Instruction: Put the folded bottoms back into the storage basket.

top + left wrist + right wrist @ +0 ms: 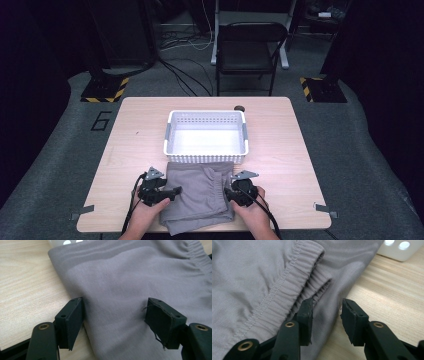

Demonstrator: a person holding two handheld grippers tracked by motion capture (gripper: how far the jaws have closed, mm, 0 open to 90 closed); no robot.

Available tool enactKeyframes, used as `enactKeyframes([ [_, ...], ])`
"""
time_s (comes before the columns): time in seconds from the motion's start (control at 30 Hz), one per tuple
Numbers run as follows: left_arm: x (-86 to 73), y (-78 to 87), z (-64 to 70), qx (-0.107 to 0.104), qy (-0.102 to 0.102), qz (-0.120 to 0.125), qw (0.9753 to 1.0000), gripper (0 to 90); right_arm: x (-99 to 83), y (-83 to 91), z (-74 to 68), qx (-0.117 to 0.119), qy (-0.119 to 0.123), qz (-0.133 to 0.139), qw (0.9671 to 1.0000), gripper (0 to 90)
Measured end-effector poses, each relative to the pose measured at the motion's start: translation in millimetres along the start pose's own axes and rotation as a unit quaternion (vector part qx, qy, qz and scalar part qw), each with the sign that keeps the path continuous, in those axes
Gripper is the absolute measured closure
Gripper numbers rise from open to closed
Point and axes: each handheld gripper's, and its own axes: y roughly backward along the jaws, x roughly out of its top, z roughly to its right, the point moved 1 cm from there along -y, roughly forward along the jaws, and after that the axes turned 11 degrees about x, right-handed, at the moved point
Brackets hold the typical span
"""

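grey shorts [200,192] folded flat (elastic waistband [287,285] gathered), near table edge

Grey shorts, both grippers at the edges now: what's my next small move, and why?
Probably close both grippers before any lift. The left gripper stands wide open with the folded grey shorts between its fingers, and the right gripper is open astride the side edge by the elastic waistband. Neither pinches cloth yet, and the white basket sits just beyond.
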Motion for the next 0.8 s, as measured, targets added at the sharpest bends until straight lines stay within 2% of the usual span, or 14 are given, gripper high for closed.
enactKeyframes([
  [0.1,-2.5,-2.4,1.9,0.013,-0.005,-0.005,0.9999,29.0,-0.9,0.9,-0.2,-0.004,-0.001,-0.002,1.0,57.2],
  [0.13,-3.1,-1.4,3.2,0.022,-0.017,-0.008,0.9996,29.1,-1.1,0.9,0.4,-0.006,0.003,-0.003,1.0,56.0],
  [0.2,-4.0,0.1,4.0,0.03,-0.025,-0.013,0.9992,29.3,-1.6,0.8,0.3,-0.008,0.004,-0.002,1.0,54.8],
  [0.33,-5.2,3.2,3.9,0.035,-0.021,-0.019,0.999,30.8,-3.3,1.5,-1.3,-0.008,0.012,-0.006,0.9999,54.9],
  [0.37,-5.8,4.8,2.1,0.03,-0.023,-0.024,0.999,31.0,-3.3,1.4,-1.2,-0.009,0.015,-0.007,0.9998,55.0],
  [0.4,-6.4,5.2,2.2,0.03,-0.01,-0.022,0.9993,31.5,-3.6,1.6,-1.0,-0.008,0.019,-0.008,0.9998,55.0],
  [0.43,-6.6,7.0,-0.1,0.031,-0.018,-0.029,0.9989,32.1,-3.8,1.6,-0.9,-0.008,0.021,-0.007,0.9997,55.0],
  [0.47,-7.1,7.0,0.0,0.029,-0.008,-0.025,0.9992,32.5,-3.9,1.4,-0.6,-0.007,0.021,-0.006,0.9997,55.0],
  [0.5,-7.5,7.5,-0.5,0.031,-0.009,-0.025,0.9992,32.9,-4.1,1.5,-1.2,-0.005,0.012,-0.006,0.9999,55.1],
  [0.6,-7.6,7.3,0.9,0.033,-0.013,-0.025,0.999,33.2,-4.1,1.5,-1.6,-0.004,0.007,-0.008,0.9999,55.1],
  [0.63,-7.4,7.2,2.4,0.035,-0.011,-0.026,0.999,33.6,-3.5,1.5,-0.4,-0.006,0.018,-0.009,0.9998,55.1],
  [0.67,-7.2,7.5,1.6,0.03,-0.023,-0.028,0.9989,34.8,-3.5,1.3,-0.8,-0.006,0.017,-0.009,0.9998,55.1],
  [0.7,-7.4,6.7,3.8,0.029,-0.012,-0.021,0.9993,37.4,-3.5,1.0,-0.9,-0.007,0.018,-0.009,0.9998,55.3],
  [0.8,-6.8,7.6,3.2,0.026,-0.023,-0.028,0.999,40.3,-3.7,0.8,-2.1,-0.005,0.016,-0.009,0.9998,57.8],
])
